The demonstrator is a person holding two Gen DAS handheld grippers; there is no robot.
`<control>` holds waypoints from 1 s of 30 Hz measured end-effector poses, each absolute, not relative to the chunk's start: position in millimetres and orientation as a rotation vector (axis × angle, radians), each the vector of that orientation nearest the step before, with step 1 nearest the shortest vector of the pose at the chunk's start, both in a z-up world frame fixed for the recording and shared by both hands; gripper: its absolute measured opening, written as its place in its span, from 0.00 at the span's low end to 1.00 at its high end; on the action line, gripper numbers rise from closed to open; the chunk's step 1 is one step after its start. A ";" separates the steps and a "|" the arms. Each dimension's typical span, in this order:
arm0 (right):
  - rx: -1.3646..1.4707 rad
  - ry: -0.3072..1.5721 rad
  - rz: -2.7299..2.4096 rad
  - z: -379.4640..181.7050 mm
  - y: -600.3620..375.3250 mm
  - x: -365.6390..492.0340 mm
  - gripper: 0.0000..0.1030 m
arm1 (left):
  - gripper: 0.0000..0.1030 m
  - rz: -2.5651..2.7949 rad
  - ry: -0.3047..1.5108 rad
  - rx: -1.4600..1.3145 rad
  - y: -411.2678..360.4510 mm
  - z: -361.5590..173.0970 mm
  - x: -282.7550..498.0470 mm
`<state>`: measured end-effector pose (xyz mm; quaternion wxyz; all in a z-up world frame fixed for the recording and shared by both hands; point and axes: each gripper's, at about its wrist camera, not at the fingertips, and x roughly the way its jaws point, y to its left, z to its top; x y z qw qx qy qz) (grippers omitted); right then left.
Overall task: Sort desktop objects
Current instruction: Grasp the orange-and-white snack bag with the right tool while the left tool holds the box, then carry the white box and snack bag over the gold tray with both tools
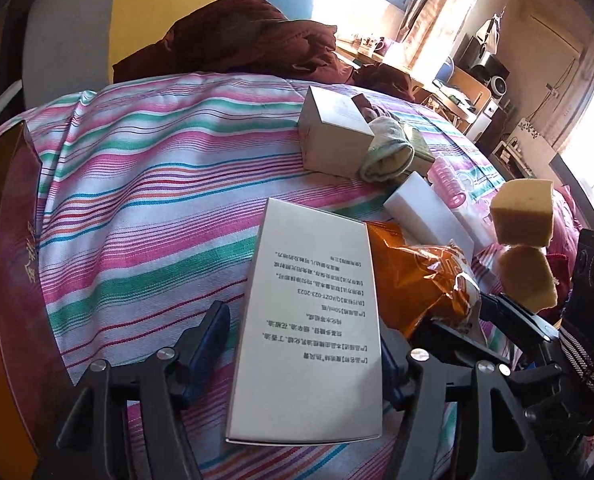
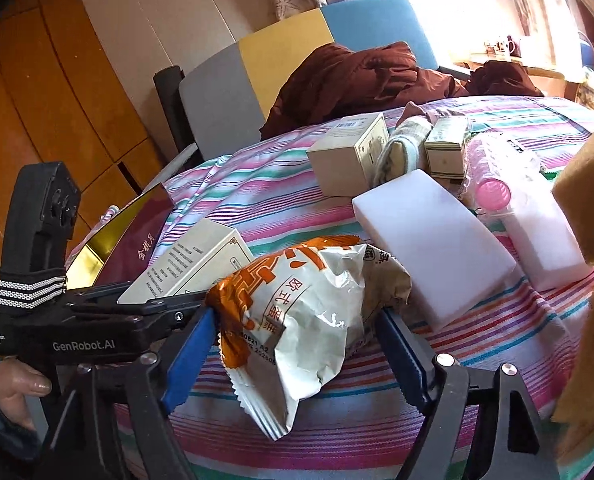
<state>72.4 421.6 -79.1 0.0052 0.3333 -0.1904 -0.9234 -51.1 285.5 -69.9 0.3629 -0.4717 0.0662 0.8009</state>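
Two handheld grippers worked side by side over a bed covered in a pink, green and white striped sheet [image 1: 145, 184], where small household items lay waiting to be sorted. The left gripper [image 1: 305, 344] had its blue-padded fingers around a long pale carton [image 1: 313, 312] printed with Chinese text; the right pad seemed to touch the carton's edge while the left pad stood slightly off it, so whether it was clamped or merely framing the box could not be told. The carton lay flat on the sheet, lengthwise between the fingers — a position that suited a grip across its narrow width. Just beside it, the right gripper [image 2: 297, 352] pressed both pads against a crinkled orange-and-white snack packet [image 2: 305, 312], apparently grasping it by its soft middle, where the foil gives. Behind them sat the unsorted cluster, packed close together: a squat cream box [image 2: 349, 156], a rolled sock [image 2: 397, 156], a white foam block [image 2: 429, 240], and a clear pack of pink hair rollers [image 2: 497, 176]. A maroon and gold gift box [image 2: 137, 228] lay at the bed's left edge, well apart from the clutter — possibly the destination, though that was only a guess.
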 end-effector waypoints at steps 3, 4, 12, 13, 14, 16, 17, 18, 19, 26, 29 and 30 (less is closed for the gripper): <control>1.022 -0.562 -2.906 -76.9 417.5 77.4 0.69 | 0.54 2.059 0.212 -1.177 285.7 -68.1 -40.0; 1.015 -0.557 -2.906 -76.1 416.9 79.4 0.66 | 0.53 2.058 0.226 -1.165 285.7 -67.5 -36.4; 0.995 -0.559 -2.915 -71.0 417.4 98.5 0.59 | 0.53 2.067 0.217 -1.068 275.9 -48.6 -13.9; 0.992 -0.560 -2.915 -69.9 417.3 100.8 0.59 | 0.53 2.068 0.210 -1.059 273.5 -45.0 -12.2; 0.986 -0.560 -2.916 -68.3 417.1 102.8 0.59 | 0.53 2.068 0.203 -1.049 271.2 -41.3 -10.6; 0.967 -0.554 -2.920 -63.3 416.0 105.6 0.59 | 0.53 2.072 0.187 -1.033 265.7 -34.5 -7.5; 0.952 -0.552 -2.920 -59.3 414.9 106.2 0.59 | 0.53 2.075 0.176 -1.026 262.0 -30.8 -6.2; 0.936 -0.550 -2.917 -54.7 413.6 106.2 0.59 | 0.53 2.079 0.166 -1.020 257.6 -27.3 -5.5; 0.920 -0.541 -2.914 -49.8 411.4 105.6 0.59 | 0.53 2.083 0.155 -1.014 253.1 -23.7 -4.9; 0.847 -0.380 -2.843 -20.1 369.9 76.5 0.59 | 0.53 2.189 0.059 -1.011 197.8 -2.4 -15.9; 0.836 -0.279 -2.779 -10.6 341.6 54.3 0.59 | 0.53 2.263 0.027 -1.014 165.3 5.0 -26.2; 0.830 -0.245 -2.755 -7.2 331.3 46.4 0.59 | 0.53 2.292 0.013 -1.015 151.9 7.3 -30.9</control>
